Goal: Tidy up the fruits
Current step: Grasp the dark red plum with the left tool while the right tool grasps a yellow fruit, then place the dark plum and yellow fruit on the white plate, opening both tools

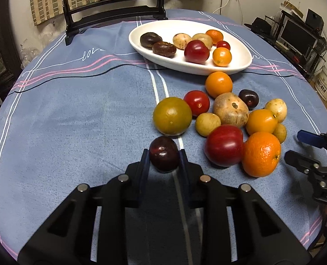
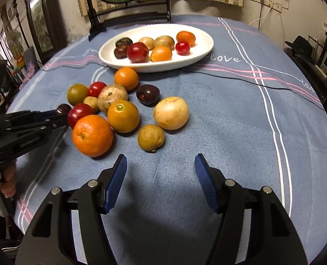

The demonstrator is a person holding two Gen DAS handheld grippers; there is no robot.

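My left gripper (image 1: 164, 157) is shut on a dark plum (image 1: 164, 152) that rests on the blue tablecloth; the same grip shows at the left of the right wrist view, on the dark plum (image 2: 64, 108). Just beyond it lies a loose pile of fruit: a green-yellow fruit (image 1: 172, 116), a red plum (image 1: 224, 145), a big orange (image 1: 261, 156) and several others. A white oval dish (image 1: 141, 44) farther back holds several fruits. My right gripper (image 2: 160, 158) stands open over bare cloth, nothing between its blue pads, a little short of a small brown fruit (image 2: 151, 137).
A dark wooden mirror stand (image 1: 110, 11) rises behind the dish. A thin black cable (image 2: 251, 81) runs across the cloth to the right. A hand (image 2: 6, 176) holds the left gripper's handle. Shelves with a monitor (image 1: 296, 33) stand beyond the table's right edge.
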